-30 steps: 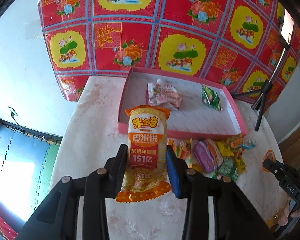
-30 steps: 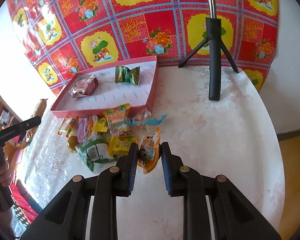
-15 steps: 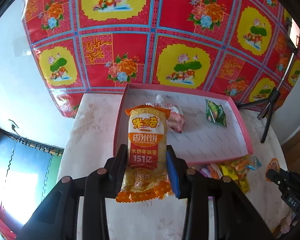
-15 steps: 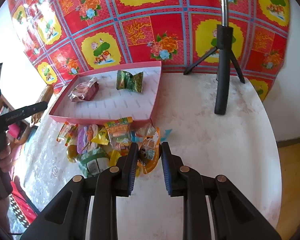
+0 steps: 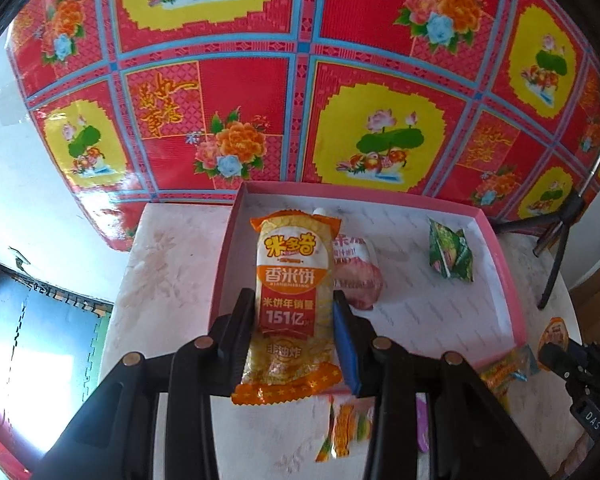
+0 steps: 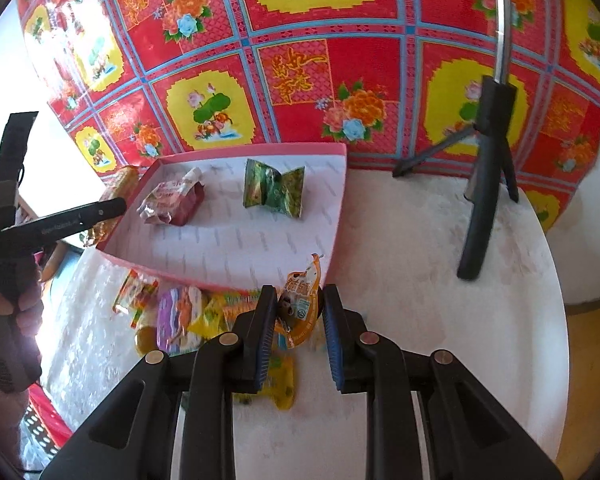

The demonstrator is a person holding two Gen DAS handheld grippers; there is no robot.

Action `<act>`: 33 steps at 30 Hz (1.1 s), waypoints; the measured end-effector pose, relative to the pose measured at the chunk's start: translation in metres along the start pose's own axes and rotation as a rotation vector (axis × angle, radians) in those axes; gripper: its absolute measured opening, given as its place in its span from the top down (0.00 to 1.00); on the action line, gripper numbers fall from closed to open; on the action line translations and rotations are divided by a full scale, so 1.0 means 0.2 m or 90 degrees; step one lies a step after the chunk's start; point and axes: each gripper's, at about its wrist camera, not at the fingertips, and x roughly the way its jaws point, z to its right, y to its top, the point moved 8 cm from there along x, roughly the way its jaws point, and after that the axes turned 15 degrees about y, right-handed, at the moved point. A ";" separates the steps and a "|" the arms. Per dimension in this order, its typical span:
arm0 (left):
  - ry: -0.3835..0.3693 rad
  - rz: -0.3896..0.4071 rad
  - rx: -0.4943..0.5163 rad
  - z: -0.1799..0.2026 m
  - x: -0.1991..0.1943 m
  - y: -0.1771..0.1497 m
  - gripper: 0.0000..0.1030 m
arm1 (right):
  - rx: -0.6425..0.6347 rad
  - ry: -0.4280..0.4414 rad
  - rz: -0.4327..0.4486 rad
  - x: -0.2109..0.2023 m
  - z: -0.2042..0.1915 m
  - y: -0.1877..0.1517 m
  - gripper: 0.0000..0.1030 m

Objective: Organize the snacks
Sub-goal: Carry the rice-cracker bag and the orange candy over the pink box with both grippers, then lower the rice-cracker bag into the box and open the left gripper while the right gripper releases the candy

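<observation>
In the left wrist view, a round white table [image 5: 168, 264] with a faint marbled pattern stood against a wall hung with a red and yellow flowered cloth [image 5: 300, 80], and a blue floor showed far off to the left of the claw. A shallow pink tray [image 5: 512, 300] lay straight ahead of the left claw [image 5: 294, 320], its near rim passing under the fingers; inside it a pink packet [image 5: 360, 276] sat just right of the claw tips and a green packet [image 5: 448, 256] farther right, with bare tray floor between and beyond them. Loose snacks [image 5: 348, 428] lay on the table below and right of the claw. The left claw was clamped on an orange rice cracker pack [image 5: 292, 304], held upright between both pads over the tray's near left part. In the right wrist view, the same table spread wide and bare to the right of the right claw [image 6: 298, 312], up to a black tripod [image 6: 484, 184] standing near the cloth. The tray [image 6: 340, 200] lay ahead and left, its near right corner just beyond the fingertips, and a heap of snacks [image 6: 180, 312] lay to the claw's left against the tray's near rim. The right claw was closed on a small orange packet [image 6: 302, 300], held on edge between the pads. At the far left a hand [image 6: 16, 308] gripped the other claw's handle.
</observation>
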 end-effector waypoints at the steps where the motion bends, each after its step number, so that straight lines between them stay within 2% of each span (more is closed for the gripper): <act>1: 0.000 -0.001 0.000 0.01 0.01 0.01 0.62 | -0.004 0.001 -0.001 0.02 0.00 0.02 0.76; 12: 0.014 -0.011 0.001 0.05 0.14 0.05 0.62 | -0.035 0.006 -0.028 0.23 0.03 0.19 0.76; 27: 0.031 0.006 0.027 0.12 0.25 0.06 0.61 | -0.039 0.000 -0.026 0.38 0.09 0.23 0.76; 33: 0.012 0.009 0.033 0.16 0.27 0.06 0.61 | -0.011 0.010 -0.024 0.44 0.12 0.23 0.76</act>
